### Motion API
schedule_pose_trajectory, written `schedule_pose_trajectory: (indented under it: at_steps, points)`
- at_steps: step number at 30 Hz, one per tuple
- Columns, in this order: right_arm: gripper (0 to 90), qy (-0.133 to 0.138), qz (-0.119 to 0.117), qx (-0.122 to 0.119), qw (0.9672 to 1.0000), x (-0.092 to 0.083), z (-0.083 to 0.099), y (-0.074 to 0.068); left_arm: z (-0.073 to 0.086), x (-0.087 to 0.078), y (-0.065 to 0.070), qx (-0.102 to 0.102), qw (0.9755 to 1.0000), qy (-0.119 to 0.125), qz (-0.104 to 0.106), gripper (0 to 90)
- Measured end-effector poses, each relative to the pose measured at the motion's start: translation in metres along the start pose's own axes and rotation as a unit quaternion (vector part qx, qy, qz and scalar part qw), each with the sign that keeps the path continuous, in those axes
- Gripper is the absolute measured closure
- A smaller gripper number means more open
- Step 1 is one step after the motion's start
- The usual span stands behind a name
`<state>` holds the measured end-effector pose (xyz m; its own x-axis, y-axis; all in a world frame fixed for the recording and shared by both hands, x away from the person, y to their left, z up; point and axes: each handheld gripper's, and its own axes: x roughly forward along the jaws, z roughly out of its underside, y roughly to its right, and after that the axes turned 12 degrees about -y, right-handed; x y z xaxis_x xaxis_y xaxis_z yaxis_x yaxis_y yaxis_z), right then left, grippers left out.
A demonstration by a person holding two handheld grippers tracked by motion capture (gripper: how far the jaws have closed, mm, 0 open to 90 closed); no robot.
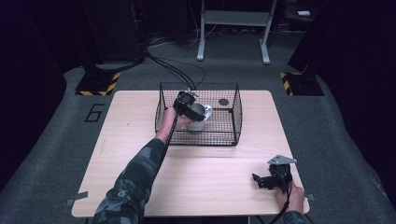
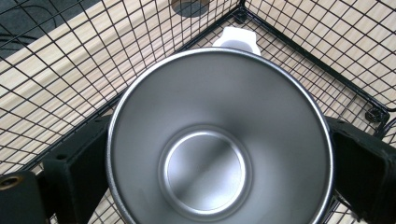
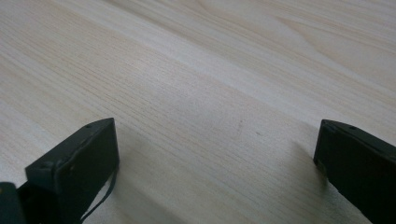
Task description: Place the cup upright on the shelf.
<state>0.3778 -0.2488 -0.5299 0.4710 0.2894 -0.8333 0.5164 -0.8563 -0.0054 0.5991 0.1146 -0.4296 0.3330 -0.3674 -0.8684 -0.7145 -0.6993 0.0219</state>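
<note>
Steel cup (image 2: 219, 144) upright, mouth up, left gripper (image 1: 189, 106) clamping

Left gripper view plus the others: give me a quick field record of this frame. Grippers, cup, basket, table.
left gripper: inside the wire basket, jaws on either side of the steel cup, looks clamped on it
steel cup: open side toward the camera, nothing in it, white handle on far side
wire basket: black, on far half of wooden table
dark round item: on basket floor, identity unclear
right gripper: open, nothing between jaws, low over table near its right front corner
</note>
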Motion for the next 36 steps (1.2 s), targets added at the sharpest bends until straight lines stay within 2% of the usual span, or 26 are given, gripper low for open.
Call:
schedule_pose_trajectory:
  at_steps: [4, 5, 8, 19, 20, 21, 22, 23, 26, 27, 36]
  points:
    - [0.0, 0.0, 0.0, 0.0, 1.0, 0.0, 0.0, 0.0, 0.0, -0.001, 0.0, -0.001, 1.0, 0.0, 0.0, 5.2]
    - [0.0, 0.0, 0.0, -0.001, 1.0, 0.0, 0.0, 0.0, 0.0, -0.004, 0.0, -0.005, 0.9999, 0.013, 0.006, 4.9]
    - [0.0, 0.0, 0.0, -0.001, 1.0, 0.0, 0.0, 0.0, -0.001, -0.009, -0.001, -0.011, 0.9997, 0.02, 0.009, 2.5]
    - [0.0, -0.001, 0.001, -0.002, 1.0, 0.0, 0.0, 0.0, -0.001, -0.049, 0.008, 0.002, 0.9991, 0.04, 0.01, 0.6]
    - [0.0, -0.001, 0.001, -0.003, 1.0, 0.0, 0.0, 0.0, -0.001, -0.049, 0.008, 0.002, 0.9991, 0.04, 0.01, 0.6]
    - [0.0, -0.001, 0.001, -0.002, 1.0, 0.0, 0.0, 0.0, 0.001, -0.057, 0.01, 0.004, 0.999, 0.043, 0.011, 0.7]
    - [0.0, -0.001, 0.001, -0.002, 1.0, 0.0, 0.0, 0.0, 0.001, -0.057, 0.01, 0.004, 0.999, 0.043, 0.011, 0.8]
    - [0.0, -0.001, 0.001, -0.002, 1.0, 0.0, 0.0, 0.0, 0.002, -0.065, 0.012, 0.005, 0.9989, 0.044, 0.017, 1.1]
    - [0.0, -0.001, 0.001, -0.003, 1.0, 0.0, 0.0, 0.0, 0.005, -0.072, 0.015, 0.006, 0.9989, 0.045, 0.013, 1.5]
    - [0.0, -0.001, 0.001, -0.003, 1.0, 0.0, 0.0, 0.0, 0.009, -0.08, 0.018, 0.008, 0.9987, 0.047, 0.017, 1.6]
    - [0.0, -0.001, 0.001, -0.003, 1.0, 0.0, 0.0, 0.0, 0.03, -0.109, 0.03, 0.026, 0.9979, 0.059, 0.006, 2.6]
